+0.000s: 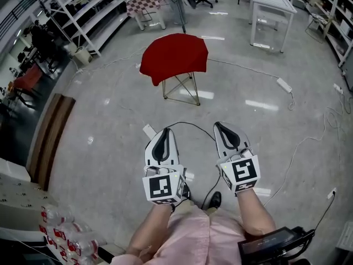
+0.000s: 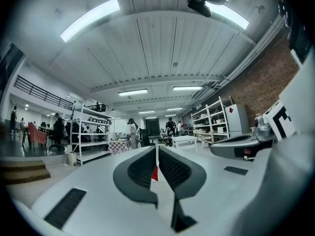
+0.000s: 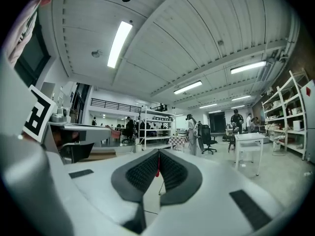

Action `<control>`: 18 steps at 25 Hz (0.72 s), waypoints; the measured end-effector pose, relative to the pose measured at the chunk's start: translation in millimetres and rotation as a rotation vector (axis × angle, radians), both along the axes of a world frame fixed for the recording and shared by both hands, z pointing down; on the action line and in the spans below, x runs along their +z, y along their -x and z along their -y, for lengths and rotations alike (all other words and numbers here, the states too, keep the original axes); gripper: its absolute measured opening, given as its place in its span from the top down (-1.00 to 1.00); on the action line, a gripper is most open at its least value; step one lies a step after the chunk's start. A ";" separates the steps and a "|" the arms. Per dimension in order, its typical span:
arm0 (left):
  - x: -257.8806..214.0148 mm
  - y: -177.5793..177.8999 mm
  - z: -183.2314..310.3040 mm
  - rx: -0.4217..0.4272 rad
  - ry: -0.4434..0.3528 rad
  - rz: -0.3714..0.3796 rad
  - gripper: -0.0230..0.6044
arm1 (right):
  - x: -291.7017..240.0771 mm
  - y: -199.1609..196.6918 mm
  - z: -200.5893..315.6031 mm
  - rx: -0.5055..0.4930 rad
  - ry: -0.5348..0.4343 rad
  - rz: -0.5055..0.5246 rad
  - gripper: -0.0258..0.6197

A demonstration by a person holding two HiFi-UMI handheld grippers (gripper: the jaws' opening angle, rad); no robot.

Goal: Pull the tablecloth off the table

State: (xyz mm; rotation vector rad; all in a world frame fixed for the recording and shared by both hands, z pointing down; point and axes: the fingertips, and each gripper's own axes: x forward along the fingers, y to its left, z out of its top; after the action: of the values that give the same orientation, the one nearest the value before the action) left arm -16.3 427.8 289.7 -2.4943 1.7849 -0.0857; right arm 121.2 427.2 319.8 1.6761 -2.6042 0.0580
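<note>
Both left tongs (image 1: 164, 134) and right tongs (image 1: 220, 127) are pressed together, empty. The tablecloth (image 1: 174, 57) drapes the table (image 1: 182, 88) at 12 o'clock, well apart: step closer, spread them, pinch its near hem.

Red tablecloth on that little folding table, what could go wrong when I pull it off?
The table stands on thin folding legs and looks light, so a sideways tug on the red tablecloth may tip or drag it. A black cable crosses the floor between you and the table: a trip risk as you walk up. The left gripper and right gripper are both shut and empty; unless opened, they would probably push the cloth rather than grip it.
</note>
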 end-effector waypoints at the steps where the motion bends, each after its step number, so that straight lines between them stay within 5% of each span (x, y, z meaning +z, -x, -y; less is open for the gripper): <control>1: 2.3 -0.1 0.7 -0.003 0.004 0.003 0.80 | 3.4 -1.9 1.2 0.001 0.007 0.002 0.86; 18: 31.2 30.6 102.7 -0.051 0.048 -0.024 0.80 | 27.4 22.7 98.6 -0.031 0.052 -0.017 0.86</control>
State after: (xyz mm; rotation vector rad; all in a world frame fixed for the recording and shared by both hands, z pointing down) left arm -46.8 325.1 320.9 -2.4931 1.8778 -0.1030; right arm 98.5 328.5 347.2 1.6117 -2.5924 0.1088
